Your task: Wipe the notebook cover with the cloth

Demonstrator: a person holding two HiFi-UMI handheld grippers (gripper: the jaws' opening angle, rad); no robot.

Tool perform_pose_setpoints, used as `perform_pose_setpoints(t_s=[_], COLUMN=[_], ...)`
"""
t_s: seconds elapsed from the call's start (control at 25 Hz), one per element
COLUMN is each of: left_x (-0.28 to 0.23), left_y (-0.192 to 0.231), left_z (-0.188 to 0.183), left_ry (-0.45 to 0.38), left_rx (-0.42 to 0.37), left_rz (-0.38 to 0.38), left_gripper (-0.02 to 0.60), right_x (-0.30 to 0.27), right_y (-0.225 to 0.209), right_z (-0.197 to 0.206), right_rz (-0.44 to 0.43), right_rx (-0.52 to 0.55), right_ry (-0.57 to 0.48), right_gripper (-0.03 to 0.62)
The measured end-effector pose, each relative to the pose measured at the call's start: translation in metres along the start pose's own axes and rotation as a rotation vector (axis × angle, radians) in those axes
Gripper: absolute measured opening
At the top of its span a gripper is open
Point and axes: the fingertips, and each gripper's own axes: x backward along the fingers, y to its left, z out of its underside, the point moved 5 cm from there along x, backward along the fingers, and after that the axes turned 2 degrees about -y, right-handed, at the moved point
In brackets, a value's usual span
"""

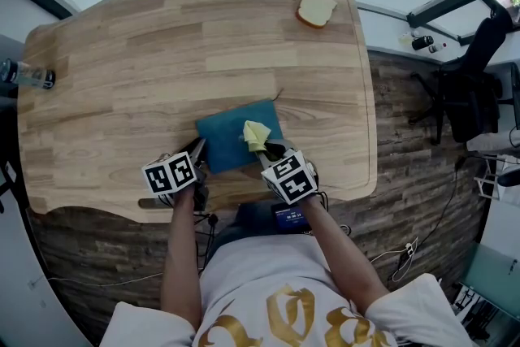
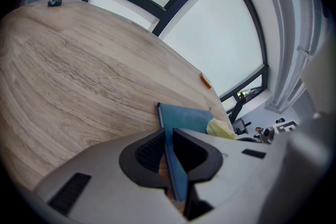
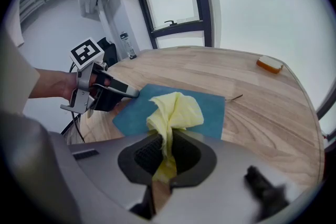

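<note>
L gripper (image 2: 169, 152): jaws clamped on near-left edge of blue notebook (image 1: 231, 138). R gripper (image 3: 164, 153): jaws pinching yellow cloth (image 3: 176, 110), bunched on the cover. Notebook flat on wooden table (image 1: 203, 36), near front edge. Bottle (image 1: 24, 75) at table's left edge, cut off by frame; contents unreadable.

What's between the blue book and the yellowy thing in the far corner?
In the head view, mostly bare light wooden tabletop; only a thin dark string pokes from the flat blue notebook toward the pale yellow block.
</note>
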Motion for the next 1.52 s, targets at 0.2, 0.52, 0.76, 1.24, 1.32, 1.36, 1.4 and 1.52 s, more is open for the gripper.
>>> perform_pose_setpoints(t_s=[0.2, 0.52, 0.76, 1.24, 1.32, 1.36, 1.4, 1.52], left_x=[0.0, 0.0, 0.0, 0.0, 0.0, 0.0, -0.001, -0.002], left_y=[-0.001, 0.0, 0.0, -0.001, -0.001, 0.0, 0.002, 0.002], left_z=[0.001, 0.001, 0.001, 0.0, 0.001, 0.003, 0.005, 0.005], left_ry=[0.0, 0.004, 0.004, -0.003, -0.002, 0.001, 0.006, 0.006], left_rx=[0.003, 0.005, 0.006, -0.004, -0.008, -0.007, -0.005, 0.001], left_rz=[0.002, 0.003, 0.003, -0.002, -0.008, -0.012, -0.015, -0.009], left_gripper=[0.057, 0.057, 0.057, 0.057, 0.057, 0.058, 0.058, 0.058], right_x=[0.006, 0.014, 0.018, 0.02, 0.021, 0.021, 0.021, 0.02], right_y=[-0.01, -0.025, -0.033, -0.042, -0.044, -0.045, -0.046, -0.05], right_z=[0.006, 0.01, 0.013, 0.013, 0.013, 0.013, 0.013, 0.011], right_rz=[0.03, 0.071, 0.095, 0.134, 0.138, 0.139, 0.14, 0.145], right_rx=[-0.019, -0.054, -0.067, -0.072, -0.073, -0.073, -0.073, -0.072], right_ry=[-0.014, -0.021, -0.025, -0.034, -0.035, -0.035, -0.035, -0.036], right_gripper=[0.038, 0.038, 0.038, 0.038, 0.038, 0.038, 0.038, 0.038])
